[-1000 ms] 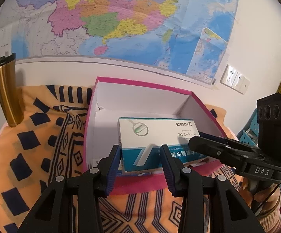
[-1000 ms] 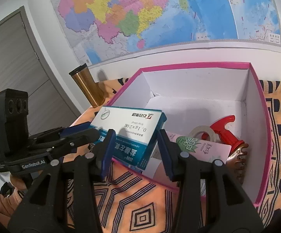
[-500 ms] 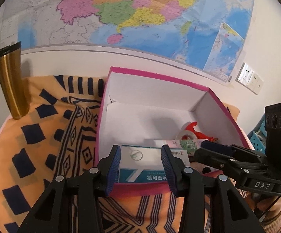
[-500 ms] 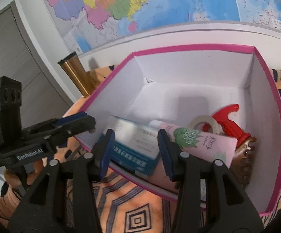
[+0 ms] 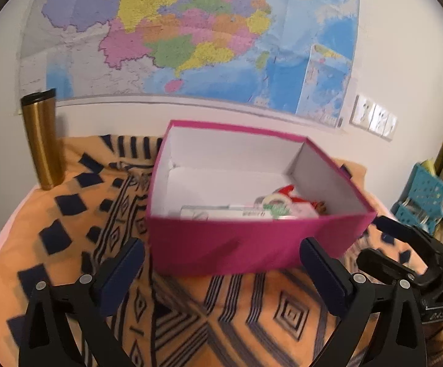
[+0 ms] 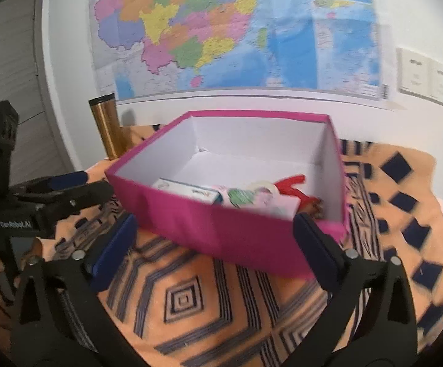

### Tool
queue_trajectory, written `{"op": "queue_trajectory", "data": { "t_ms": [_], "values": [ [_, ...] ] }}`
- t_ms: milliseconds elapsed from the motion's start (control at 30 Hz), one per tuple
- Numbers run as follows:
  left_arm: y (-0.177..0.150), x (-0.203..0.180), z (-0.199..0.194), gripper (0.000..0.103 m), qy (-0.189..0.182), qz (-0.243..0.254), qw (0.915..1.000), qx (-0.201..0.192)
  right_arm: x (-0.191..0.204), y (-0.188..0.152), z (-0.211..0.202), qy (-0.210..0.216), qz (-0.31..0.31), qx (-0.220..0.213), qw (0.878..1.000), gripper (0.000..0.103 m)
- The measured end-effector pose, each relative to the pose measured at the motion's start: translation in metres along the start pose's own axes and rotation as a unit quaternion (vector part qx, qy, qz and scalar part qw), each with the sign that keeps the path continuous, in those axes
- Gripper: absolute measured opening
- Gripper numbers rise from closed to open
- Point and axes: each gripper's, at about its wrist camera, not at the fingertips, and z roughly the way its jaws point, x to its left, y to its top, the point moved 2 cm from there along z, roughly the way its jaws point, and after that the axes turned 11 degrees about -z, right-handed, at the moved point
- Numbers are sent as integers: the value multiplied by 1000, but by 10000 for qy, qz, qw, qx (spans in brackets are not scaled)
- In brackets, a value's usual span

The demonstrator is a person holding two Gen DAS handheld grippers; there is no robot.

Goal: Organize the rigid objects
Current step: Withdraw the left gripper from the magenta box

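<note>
Both tools have pulled back from the pink box (image 5: pixel 245 244) since one second ago, when the blue-and-white medicine carton (image 6: pixel 187 190) stood between their fingers; now the carton lies flat inside the box, at its near wall. The left tool (image 5: pixel 221 275) is wide open and holds nothing, and the right tool (image 6: pixel 212 250) is also wide open and holds nothing. The near wall of the box stands just ahead of each tool, between the spread fingers, and hides the lower part of all that is inside.

Beyond the carton, more to the right of the left tool, lie a pink tube with green print (image 6: pixel 252 198), a roll of clear tape (image 5: pixel 275 198) and a red hook-shaped piece (image 6: pixel 291 183). A small brown thing in the right corner of the box is too blurred to name. A gold tumbler (image 5: pixel 42 143) stands upright well to the left of the box, against the wall.

The desk carries an orange cloth with dark blue pattern (image 5: pixel 245 315). On the white wall behind hangs a large coloured map (image 5: pixel 190 30), with wall switches (image 5: pixel 374 116) to its right. A blue plastic basket (image 5: pixel 420 195) shows at the far right, partly cut off. A grey door (image 6: pixel 10 76) is at the left of the right tool's view. Both pictures are a little smeared, so the print on the carton cannot be read.
</note>
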Motion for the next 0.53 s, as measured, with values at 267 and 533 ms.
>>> {"op": "queue_trajectory", "data": {
  "t_ms": [267,533],
  "values": [
    [-24,4,-12,103,448,42,9990,-34,7,-28,-6,-283,121,151,9994,102],
    [-41,0,-17,103,712,221,9972,-79,18,-34,-8,-244,99,158,9995,102]
  ]
}}
